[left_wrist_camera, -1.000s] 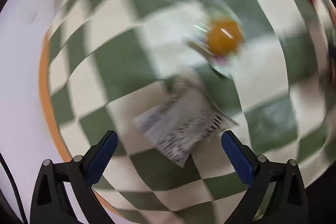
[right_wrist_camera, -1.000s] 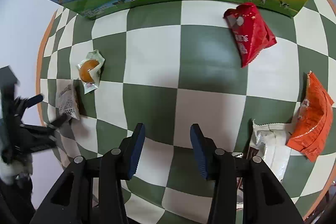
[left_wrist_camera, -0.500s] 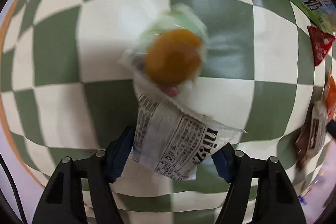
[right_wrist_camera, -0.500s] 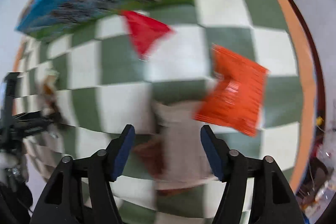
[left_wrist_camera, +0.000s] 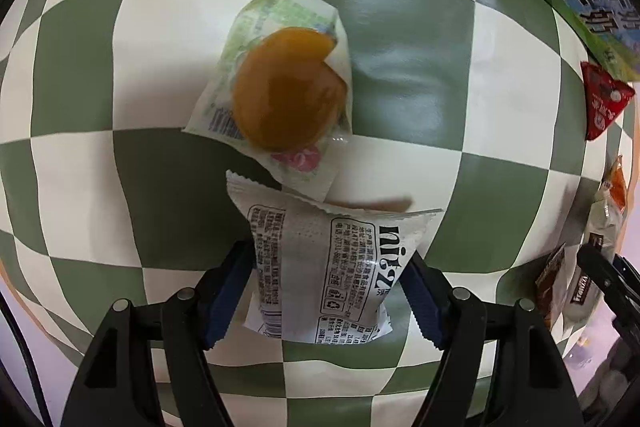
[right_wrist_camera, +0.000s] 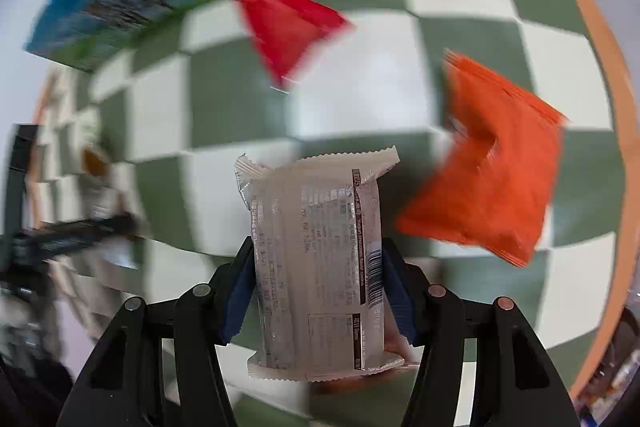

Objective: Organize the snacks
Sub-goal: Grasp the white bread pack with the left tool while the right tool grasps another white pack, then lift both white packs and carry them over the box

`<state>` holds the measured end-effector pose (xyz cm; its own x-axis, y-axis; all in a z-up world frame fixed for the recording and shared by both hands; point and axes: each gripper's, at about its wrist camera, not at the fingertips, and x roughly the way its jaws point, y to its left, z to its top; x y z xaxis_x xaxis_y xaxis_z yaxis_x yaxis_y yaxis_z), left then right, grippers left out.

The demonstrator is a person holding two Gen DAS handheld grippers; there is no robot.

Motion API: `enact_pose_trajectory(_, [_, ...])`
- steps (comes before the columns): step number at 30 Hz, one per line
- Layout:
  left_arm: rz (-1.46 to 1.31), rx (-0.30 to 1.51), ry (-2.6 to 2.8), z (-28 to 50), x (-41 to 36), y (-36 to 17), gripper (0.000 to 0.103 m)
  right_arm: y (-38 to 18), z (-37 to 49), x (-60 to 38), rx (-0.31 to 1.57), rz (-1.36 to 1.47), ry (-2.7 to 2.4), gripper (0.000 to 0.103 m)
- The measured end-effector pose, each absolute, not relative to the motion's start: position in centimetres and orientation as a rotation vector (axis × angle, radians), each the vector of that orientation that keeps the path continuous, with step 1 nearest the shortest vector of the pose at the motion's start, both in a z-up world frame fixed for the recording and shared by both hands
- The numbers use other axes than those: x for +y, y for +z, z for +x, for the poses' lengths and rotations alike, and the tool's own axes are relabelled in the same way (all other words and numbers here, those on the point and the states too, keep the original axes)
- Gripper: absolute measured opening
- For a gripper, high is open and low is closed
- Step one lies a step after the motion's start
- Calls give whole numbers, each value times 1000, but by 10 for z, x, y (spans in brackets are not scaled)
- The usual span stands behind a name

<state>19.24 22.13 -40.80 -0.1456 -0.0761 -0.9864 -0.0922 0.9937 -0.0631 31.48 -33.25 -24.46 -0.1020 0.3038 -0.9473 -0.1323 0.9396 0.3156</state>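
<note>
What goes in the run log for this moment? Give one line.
left gripper: shut on grey-print snack packet | right gripper: shut on beige cookie packet | on checkered cloth: orange packet, red packet

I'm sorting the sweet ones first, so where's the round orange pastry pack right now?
In the left wrist view, the pastry pack lies on the checkered cloth, just beyond the grey-white packet gripped by the left gripper.

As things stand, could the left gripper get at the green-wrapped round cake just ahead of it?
Probably not yet. The left gripper is shut on the grey printed packet, which fills its jaws and overlaps the near edge of the round cake. Nothing else blocks the way.
</note>
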Motion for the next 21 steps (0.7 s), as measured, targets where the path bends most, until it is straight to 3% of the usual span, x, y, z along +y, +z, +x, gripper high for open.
enact_pose_trajectory(7, [-85,1698,50,187,196,-410,72,-265,334,-276,1673,96,395,64])
enact_pose_trajectory(10, [-63,1684,66,179,188,-411,72,-276,335,-267,1680,76,382,71])
enact_pose_trajectory(12, [-66,1663,80,173,183,-412,65,-276,334,-263,1678,59,393,72])
enact_pose_trajectory(13, [-69,1647,91,170,182,-409,52,-274,334,-262,1676,49,399,72])
enact_pose_trajectory(14, [-80,1637,88,161,172,-405,46,-274,333,-257,1671,48,403,71])
enact_pose_trajectory(17, [-77,1616,92,148,169,-401,44,-274,326,-246,1657,-4,401,62])
enact_pose_trajectory(21, [-77,1605,73,148,153,-387,41,-263,308,-243,1643,-10,413,58])
